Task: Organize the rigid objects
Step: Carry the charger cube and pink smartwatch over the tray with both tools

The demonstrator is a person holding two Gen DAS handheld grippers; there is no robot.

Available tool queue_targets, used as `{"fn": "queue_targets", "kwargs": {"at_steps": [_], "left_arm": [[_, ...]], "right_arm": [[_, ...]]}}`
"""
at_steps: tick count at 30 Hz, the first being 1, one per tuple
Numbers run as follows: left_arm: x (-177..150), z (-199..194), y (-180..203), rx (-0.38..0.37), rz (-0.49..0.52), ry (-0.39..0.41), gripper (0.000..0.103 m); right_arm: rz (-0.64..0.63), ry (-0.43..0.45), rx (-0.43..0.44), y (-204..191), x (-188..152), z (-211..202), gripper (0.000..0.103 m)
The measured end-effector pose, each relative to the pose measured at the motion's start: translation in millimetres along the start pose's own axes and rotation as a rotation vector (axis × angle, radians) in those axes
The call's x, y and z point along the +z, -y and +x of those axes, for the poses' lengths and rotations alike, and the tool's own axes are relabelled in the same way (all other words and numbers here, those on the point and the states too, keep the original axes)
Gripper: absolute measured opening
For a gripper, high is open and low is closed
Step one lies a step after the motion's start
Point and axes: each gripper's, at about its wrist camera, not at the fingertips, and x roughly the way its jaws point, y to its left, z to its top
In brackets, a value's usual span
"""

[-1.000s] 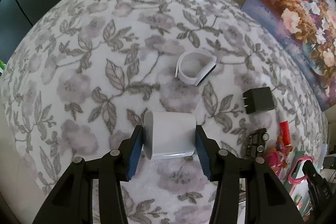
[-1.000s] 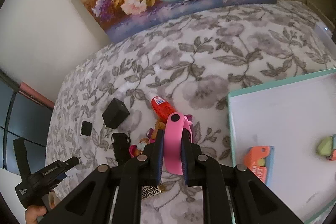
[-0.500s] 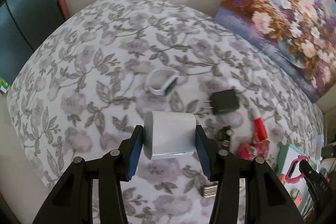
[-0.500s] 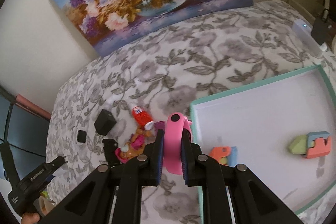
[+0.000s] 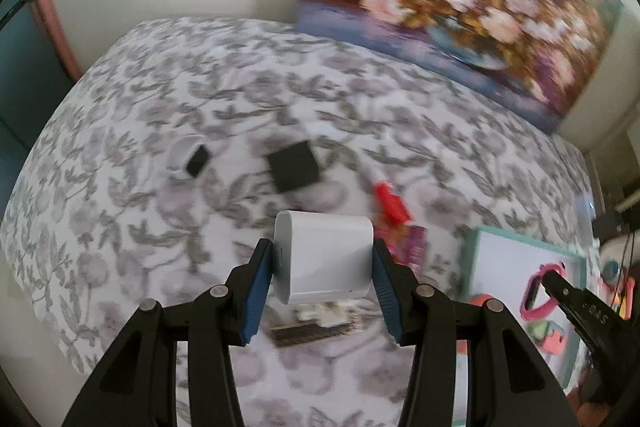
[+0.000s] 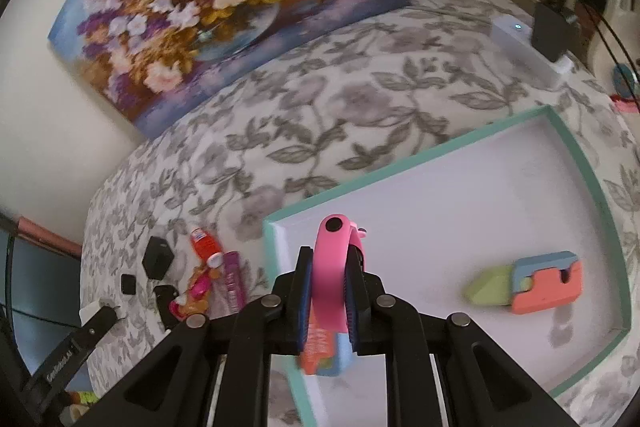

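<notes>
Your left gripper (image 5: 323,269) is clamped on a white box (image 5: 326,257) with rounded corners; the blue pads press on its two sides and the box is held in the lower middle of the left wrist view, above the flowered bedspread (image 5: 200,115). Behind the box, in the middle of that view, a black adapter (image 5: 293,166) lies on the bedspread, with a white band with a black face (image 5: 190,159) to its left and a red tube (image 5: 391,202) to its right. All this part is blurred.

Your right gripper (image 6: 329,291) is clamped on a pink wristband (image 6: 331,267), which stands upright between the pads in the lower middle of the right wrist view. The wristband is over the near left corner of the teal-edged tray (image 6: 592,163). In the tray, at the right, lies a block toy in green, blue and orange (image 6: 532,283), well apart from the gripper. Another orange and blue piece (image 6: 324,355) shows just under the gripper.

A flower painting (image 6: 224,7) leans at the wall in the upper left.
</notes>
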Motion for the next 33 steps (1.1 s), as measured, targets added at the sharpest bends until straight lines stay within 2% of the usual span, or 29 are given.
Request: {"fn": "queue_targets", "kwargs": {"at_steps": [9,18,24,33], "left_arm": [[-21,9,70,-0.081,0.111,-0.055,0.05],[-41,17,142,-0.138,0.28,-0.067,0.05],[-50,26,170,-0.168,0.333,-0.078,0.05],[-56,35,191,-0.169,0.376,-0.052,0.05]], "right_arm": [[0.071,0.014,-0.054,47,9,-6,0.016],[0.151,0.036,-0.101,91,18,-13,0.016],[0.169,0.049,-0.119,106,20,-16,0.016],[0.172,0.057,-0.14,114,21,-18,0.016]]}}
